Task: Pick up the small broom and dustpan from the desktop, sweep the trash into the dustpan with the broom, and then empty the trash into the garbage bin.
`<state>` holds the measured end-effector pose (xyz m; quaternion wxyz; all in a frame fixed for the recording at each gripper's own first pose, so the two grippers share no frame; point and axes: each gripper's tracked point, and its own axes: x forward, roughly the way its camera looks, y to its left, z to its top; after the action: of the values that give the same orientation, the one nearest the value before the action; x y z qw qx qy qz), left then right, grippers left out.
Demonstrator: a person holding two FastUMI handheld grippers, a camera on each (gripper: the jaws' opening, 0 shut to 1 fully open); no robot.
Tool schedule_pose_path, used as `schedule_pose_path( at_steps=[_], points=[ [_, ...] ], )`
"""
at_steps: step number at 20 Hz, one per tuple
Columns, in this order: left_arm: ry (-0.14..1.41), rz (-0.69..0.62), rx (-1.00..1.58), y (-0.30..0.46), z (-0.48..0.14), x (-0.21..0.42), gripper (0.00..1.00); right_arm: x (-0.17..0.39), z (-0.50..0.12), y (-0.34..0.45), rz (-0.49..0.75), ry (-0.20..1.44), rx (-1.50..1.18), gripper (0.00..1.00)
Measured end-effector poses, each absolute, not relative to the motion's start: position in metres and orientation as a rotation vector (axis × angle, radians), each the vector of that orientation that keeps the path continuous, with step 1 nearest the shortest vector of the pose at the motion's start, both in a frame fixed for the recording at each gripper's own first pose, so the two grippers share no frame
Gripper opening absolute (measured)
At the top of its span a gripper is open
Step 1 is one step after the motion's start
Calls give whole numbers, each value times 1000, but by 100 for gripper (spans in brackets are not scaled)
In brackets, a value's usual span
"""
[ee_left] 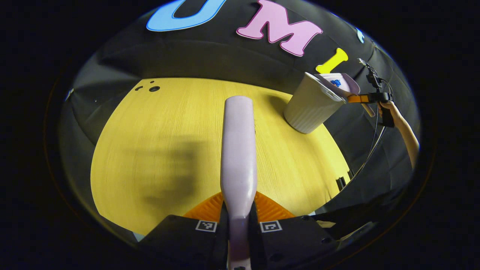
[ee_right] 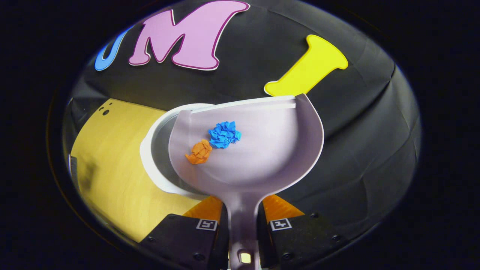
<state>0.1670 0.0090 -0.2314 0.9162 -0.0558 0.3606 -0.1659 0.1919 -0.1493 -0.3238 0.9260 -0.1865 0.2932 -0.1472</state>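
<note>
The left gripper [ee_left: 239, 225] is clamped on the handle of the small broom [ee_left: 239, 150], both fingers pressing its sides. The broom's long axis runs straight ahead from the gripper, out between the fingers and away over the yellow wooden table [ee_left: 157, 150]. The part that shows is a smooth pale lilac handle, widest just past the fingers and rounded at its far end; its bristles cannot be made out. The broom's shadow lies blurred on the table to the left of the handle.

Ahead and to the right of this gripper, the white ribbed garbage bin [ee_left: 311, 108] stands on the far right part of the table. Over its rim the dustpan [ee_left: 343, 84] appears, held by the other gripper in a person's hand [ee_left: 388, 110], with the forearm reaching in from the right and cables hanging below it.

In the right gripper view, the right gripper [ee_right: 242, 228] is closed on the dustpan's [ee_right: 262, 150] handle, both fingers against it. The handle points back toward the gripper and the wide scoop opens forward, its front lip farthest away. The scoop lies over the garbage bin's [ee_right: 150, 157] open mouth, whose white rim curves out to its left. A blue paper scrap [ee_right: 224, 134] and an orange paper scrap [ee_right: 199, 152] sit touching each other on the scoop's floor, left of centre.
</note>
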Motion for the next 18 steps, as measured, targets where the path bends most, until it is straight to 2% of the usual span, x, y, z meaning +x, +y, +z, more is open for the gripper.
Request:
schedule_pose_path(
  at_steps=[1,2,3,4,7,10,12,14,17,18],
  points=[
    [730,-341,-146,5,-226,168,27,195,-324,-152,-311,590,-423,36],
    [720,-343,-175,2,-222,168,30,197,-325,-156,-329,583,-472,36],
    [715,-339,-185,1,-221,169,27,198,-325,-160,-344,576,-524,36],
    [714,-331,-180,2,-221,169,30,199,-327,-162,-351,572,-578,36],
    [683,-286,-154,8,-218,176,31,198,-325,-167,-371,540,-744,36],
    [615,-230,-167,17,-211,185,24,197,-324,-172,-393,514,-835,36],
    [606,-214,-185,19,-210,186,30,200,-323,-177,-411,500,-943,36],
    [612,-197,-191,21,-212,186,27,197,-321,-172,-424,467,-1073,36],
    [587,-154,-203,29,-209,188,30,205,-312,-169,-427,397,-1259,36],
    [586,-147,-213,29,-209,187,27,206,-308,-166,-429,371,-1323,35]
  ],
)
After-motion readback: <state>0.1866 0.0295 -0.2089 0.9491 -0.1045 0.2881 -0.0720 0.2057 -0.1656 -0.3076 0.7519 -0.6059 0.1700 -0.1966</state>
